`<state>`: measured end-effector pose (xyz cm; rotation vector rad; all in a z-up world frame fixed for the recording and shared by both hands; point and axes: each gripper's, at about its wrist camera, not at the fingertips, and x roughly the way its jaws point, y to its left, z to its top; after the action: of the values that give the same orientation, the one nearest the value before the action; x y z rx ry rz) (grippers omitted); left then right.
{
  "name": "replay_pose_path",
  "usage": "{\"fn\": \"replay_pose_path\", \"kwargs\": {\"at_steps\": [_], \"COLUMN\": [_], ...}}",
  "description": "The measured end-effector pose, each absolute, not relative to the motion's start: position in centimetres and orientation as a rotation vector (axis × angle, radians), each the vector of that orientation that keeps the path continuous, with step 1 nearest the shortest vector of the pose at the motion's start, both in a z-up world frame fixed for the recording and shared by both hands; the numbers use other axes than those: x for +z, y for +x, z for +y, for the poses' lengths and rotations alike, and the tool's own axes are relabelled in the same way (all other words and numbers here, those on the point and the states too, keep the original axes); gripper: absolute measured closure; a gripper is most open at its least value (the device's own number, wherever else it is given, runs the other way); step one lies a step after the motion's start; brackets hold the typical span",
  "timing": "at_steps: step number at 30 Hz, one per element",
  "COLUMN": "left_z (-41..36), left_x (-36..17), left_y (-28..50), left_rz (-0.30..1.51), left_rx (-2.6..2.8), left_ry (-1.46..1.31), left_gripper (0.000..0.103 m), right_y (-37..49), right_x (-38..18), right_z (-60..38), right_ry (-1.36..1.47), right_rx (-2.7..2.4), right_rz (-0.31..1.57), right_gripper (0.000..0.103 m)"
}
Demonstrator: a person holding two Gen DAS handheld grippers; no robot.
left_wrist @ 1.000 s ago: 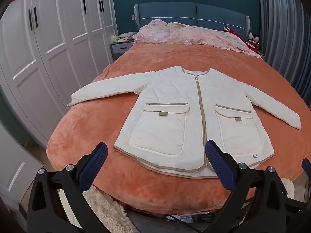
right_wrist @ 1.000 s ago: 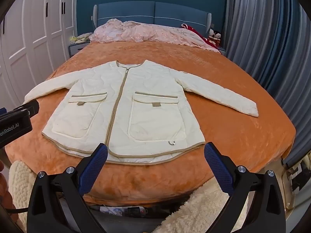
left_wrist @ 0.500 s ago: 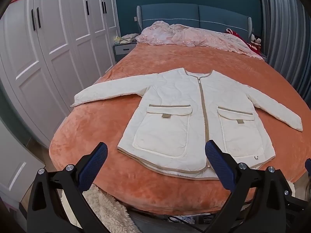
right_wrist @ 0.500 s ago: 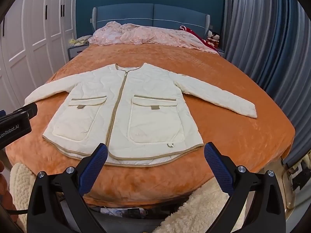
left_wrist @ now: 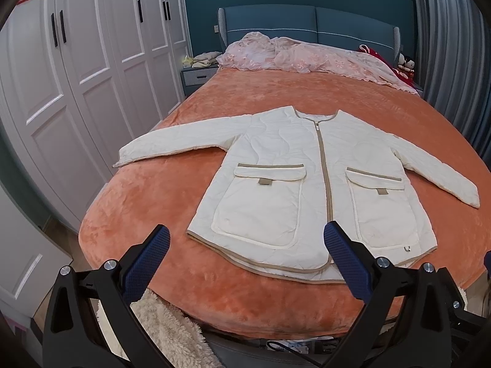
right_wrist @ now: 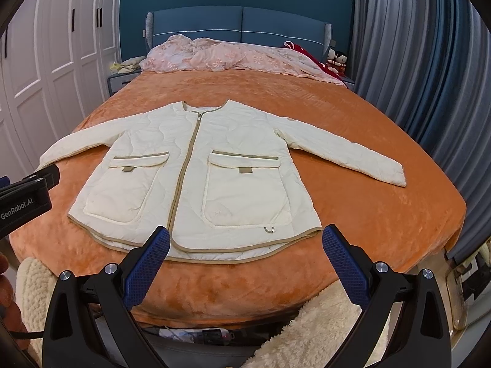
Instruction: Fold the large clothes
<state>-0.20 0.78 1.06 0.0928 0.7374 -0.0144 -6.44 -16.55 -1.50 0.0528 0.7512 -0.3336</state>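
Note:
A cream quilted jacket [left_wrist: 294,184] with tan trim, a zip and two flap pockets lies flat, front up, on the orange bed [left_wrist: 153,245], both sleeves spread out. It also shows in the right wrist view [right_wrist: 196,178]. My left gripper [left_wrist: 247,260] is open and empty, hovering off the foot of the bed before the jacket's hem. My right gripper [right_wrist: 245,260] is open and empty, also short of the hem. The left gripper's body [right_wrist: 27,196] shows at the left edge of the right wrist view.
White wardrobe doors [left_wrist: 76,76] run along the left. A pink blanket [left_wrist: 307,58] lies at the blue headboard [left_wrist: 307,21]. Grey-blue curtains [right_wrist: 429,61] hang on the right. A fluffy cream rug [right_wrist: 307,331] lies at the foot of the bed. A nightstand [left_wrist: 198,73] stands beside the headboard.
Both grippers have drifted slightly toward the bed, so the jacket sits a little lower and closer in both views. The jaws stay open and the jacket has not moved.

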Motion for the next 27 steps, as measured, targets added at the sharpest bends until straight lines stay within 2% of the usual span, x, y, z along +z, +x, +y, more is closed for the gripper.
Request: {"fn": "replay_pose_path", "kwargs": {"at_steps": [27], "left_z": [0.94], "left_x": [0.10], "left_y": [-0.08], "left_rz": [0.749], "left_rx": [-0.013], "left_ry": [0.081], "left_gripper": [0.005], "right_y": [-6.27], "right_x": [-1.68], "right_z": [-16.54], "right_ry": [0.057], "right_rx": [-0.338], "right_rz": [0.755], "right_gripper": [0.005]}}
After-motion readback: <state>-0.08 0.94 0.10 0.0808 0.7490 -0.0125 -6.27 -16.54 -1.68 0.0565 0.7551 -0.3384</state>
